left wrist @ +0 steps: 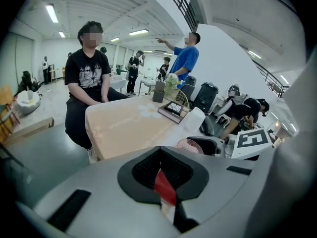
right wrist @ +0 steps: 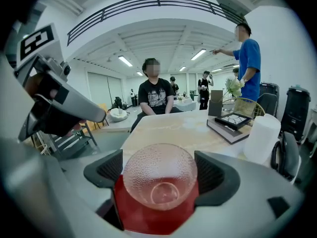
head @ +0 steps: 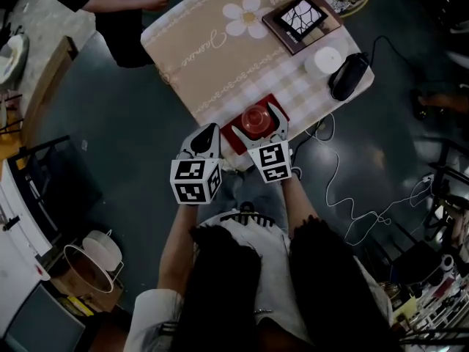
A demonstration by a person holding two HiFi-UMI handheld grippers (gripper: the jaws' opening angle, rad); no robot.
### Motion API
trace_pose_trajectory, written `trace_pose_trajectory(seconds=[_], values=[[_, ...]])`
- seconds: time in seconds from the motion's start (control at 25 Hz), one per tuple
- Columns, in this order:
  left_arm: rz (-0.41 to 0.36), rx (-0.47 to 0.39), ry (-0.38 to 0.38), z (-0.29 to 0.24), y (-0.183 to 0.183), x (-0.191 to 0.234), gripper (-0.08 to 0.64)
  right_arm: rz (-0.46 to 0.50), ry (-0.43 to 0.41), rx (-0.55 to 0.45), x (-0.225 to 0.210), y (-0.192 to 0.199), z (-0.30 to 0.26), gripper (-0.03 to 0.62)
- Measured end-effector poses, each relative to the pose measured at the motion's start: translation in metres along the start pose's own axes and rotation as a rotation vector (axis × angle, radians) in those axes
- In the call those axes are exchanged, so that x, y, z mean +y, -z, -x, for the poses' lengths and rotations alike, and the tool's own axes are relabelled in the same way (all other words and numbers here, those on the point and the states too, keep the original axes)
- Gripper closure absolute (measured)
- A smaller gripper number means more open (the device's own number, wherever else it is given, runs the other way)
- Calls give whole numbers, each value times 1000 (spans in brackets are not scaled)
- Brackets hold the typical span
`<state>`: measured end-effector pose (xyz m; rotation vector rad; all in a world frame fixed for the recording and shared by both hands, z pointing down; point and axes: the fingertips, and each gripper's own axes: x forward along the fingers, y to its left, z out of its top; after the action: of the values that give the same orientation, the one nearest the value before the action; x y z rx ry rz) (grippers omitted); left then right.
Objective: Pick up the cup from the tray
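R claw [right wrist: 158,168] spread, pads flanking cup [right wrist: 159,181], just beside walls; contact not confirmed. Cup upright on tray [right wrist: 130,216] (red), near edge of table [right wrist: 173,128]. L claw [left wrist: 159,171] pressed together, empty, near tray corner. Status: approach looks done; squeeze + lift remain. Seated person [right wrist: 156,97] beyond table.

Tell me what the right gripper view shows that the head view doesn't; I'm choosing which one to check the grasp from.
Only the right gripper view: the cup's dimpled glass wall, pads close at each side, and a standing person in blue. Only the head view: the left gripper, left of the tray, and a white cable on the floor. Both: the cup on the red tray, the right gripper, the book, the white roll.
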<state>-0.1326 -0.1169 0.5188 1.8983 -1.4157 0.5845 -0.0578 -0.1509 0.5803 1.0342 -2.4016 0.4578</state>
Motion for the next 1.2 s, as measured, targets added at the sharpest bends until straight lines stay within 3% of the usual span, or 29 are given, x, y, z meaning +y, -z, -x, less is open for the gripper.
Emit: trace_pose_trajectory(seconds=[0.12,0.16,0.52,0.8,1.2], values=[[4,11,-10,-2,4,2,555,5,7,-4,-3,-3,-1,149],[4,15,-13,-2,6,3,555,8,7,-4,-3,-3,-1,187],[3,16,-15,-3,6,1,555,15,-4,4,-2,-4,-1,192],[-3,5,0,-8,-1,-5,555,-12,5,-46,-13,-29,11,192],[-51,19,54,-28,-6,-33,555,34,91,-55,-59,-45,32,192]])
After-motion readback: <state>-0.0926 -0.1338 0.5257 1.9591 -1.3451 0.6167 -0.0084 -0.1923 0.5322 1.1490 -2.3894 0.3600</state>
